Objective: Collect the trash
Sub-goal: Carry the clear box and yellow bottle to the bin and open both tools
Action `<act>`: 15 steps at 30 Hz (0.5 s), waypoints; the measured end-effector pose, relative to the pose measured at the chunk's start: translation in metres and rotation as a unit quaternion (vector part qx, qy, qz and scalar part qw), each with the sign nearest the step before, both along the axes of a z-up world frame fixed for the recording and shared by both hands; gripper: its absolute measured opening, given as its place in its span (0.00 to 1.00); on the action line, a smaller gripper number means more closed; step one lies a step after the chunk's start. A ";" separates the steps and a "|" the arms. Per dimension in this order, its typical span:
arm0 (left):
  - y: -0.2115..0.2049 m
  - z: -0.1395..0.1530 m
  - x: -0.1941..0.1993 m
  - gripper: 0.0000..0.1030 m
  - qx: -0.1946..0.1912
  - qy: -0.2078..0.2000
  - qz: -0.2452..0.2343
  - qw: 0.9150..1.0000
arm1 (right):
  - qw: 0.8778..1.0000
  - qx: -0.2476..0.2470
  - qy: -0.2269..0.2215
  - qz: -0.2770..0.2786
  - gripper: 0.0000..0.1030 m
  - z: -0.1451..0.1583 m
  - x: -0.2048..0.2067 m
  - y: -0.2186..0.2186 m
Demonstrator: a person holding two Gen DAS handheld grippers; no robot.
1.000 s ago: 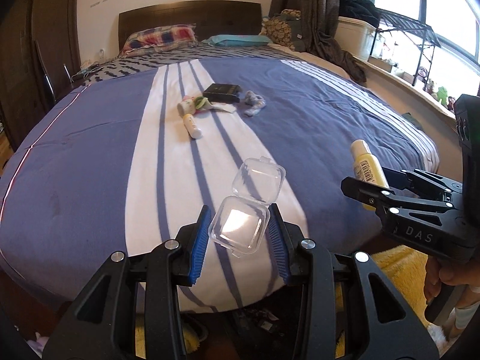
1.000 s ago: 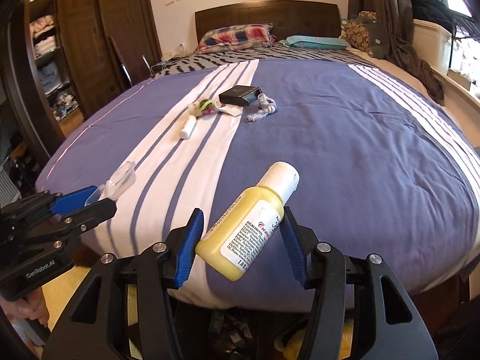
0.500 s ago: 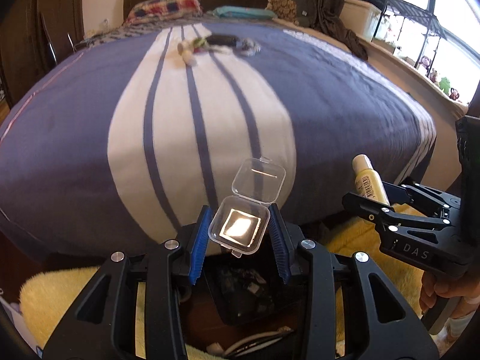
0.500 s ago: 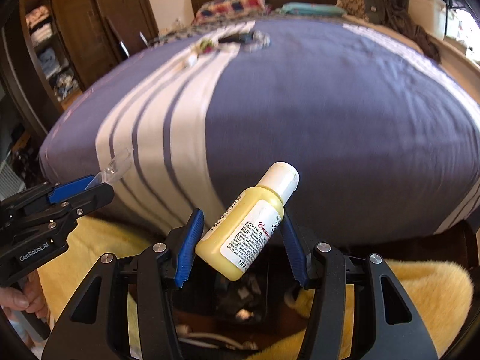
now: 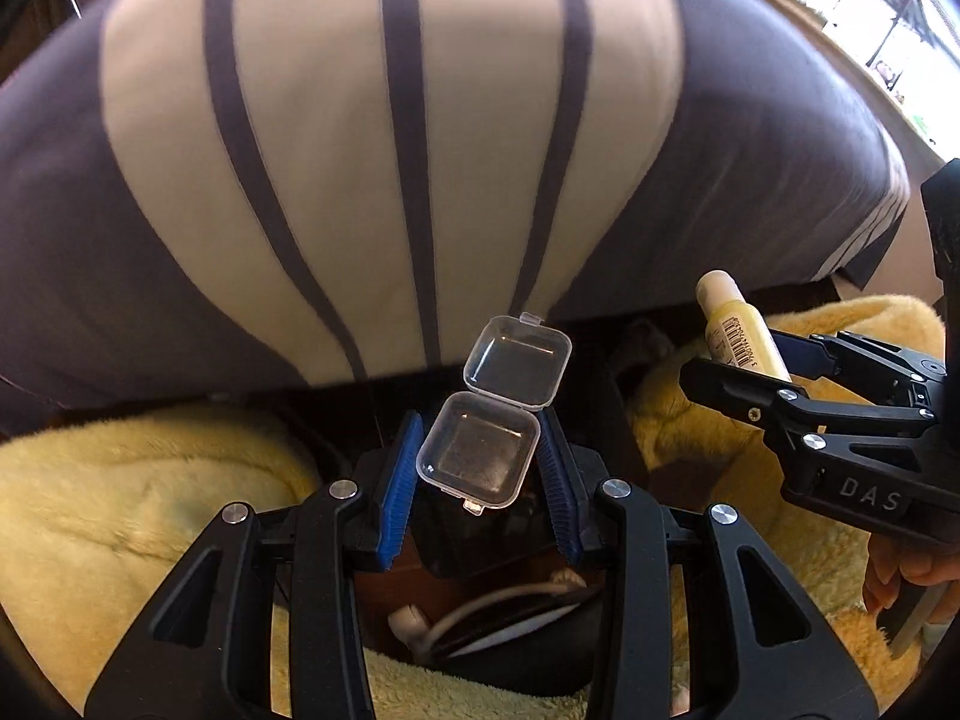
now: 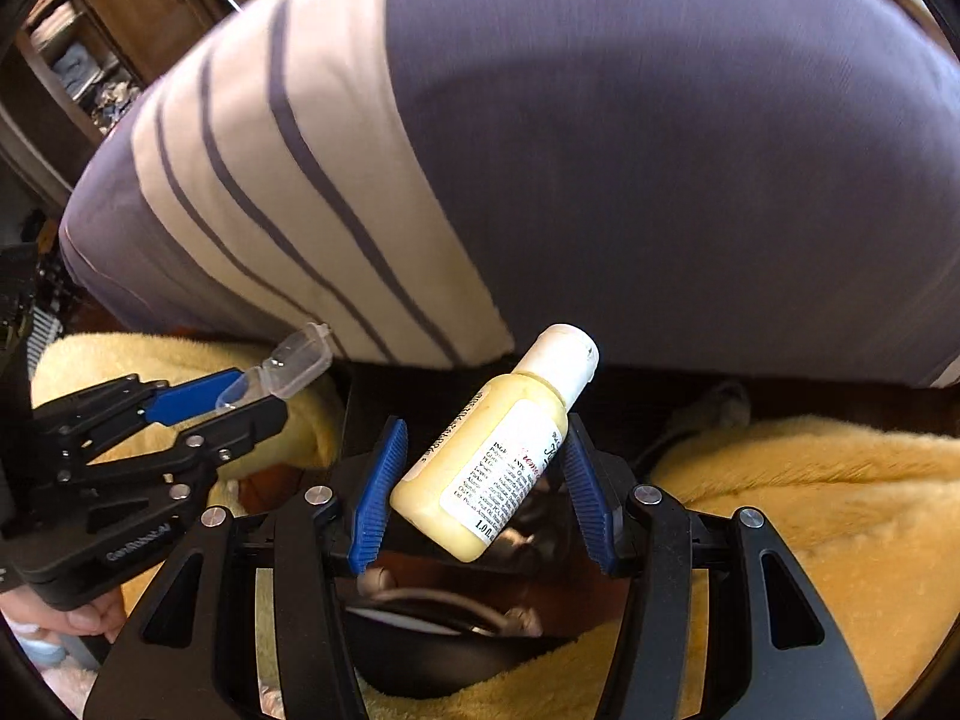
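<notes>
Both grippers have dropped from over the bed top to below its foot edge since a second ago; pillows, headboard and the small litter on the cover have left view, and both cameras now pitch steeply downward.

Bed [image 5: 384,138]: purple cover with a white band and dark stripes fills the upper half of both views, its edge hanging above the floor.

Yellow fluffy rug [image 6: 798,510]: spread on the floor either side of a dark open bin [image 5: 480,546] directly under the grippers. Cables and pale bits visible inside; contents otherwise unclear.

Left gripper [image 5: 480,468]: narrow, blue pads clamped on the base of a clear hinged plastic box [image 5: 480,450], lid flipped open, box above the bin mouth.

Right gripper [image 6: 483,483]: set about half wide, pads pressing a yellow bottle [image 6: 498,450] with white cap, tilted cap-up to the right, label facing the camera, also above the bin.

Fingers [image 5: 900,576] of the person's right hand wrap that gripper's handle at the frame edge.
</notes>
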State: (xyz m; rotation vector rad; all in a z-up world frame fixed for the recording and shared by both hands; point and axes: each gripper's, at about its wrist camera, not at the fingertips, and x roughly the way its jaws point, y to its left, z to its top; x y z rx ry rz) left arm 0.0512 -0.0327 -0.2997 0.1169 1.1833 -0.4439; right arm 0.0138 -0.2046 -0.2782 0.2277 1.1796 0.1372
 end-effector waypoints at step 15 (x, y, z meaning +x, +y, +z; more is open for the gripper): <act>-0.011 -0.050 0.013 0.41 0.019 0.098 -0.021 0.995 | 0.999 0.008 0.051 0.010 0.53 -0.036 0.022 0.013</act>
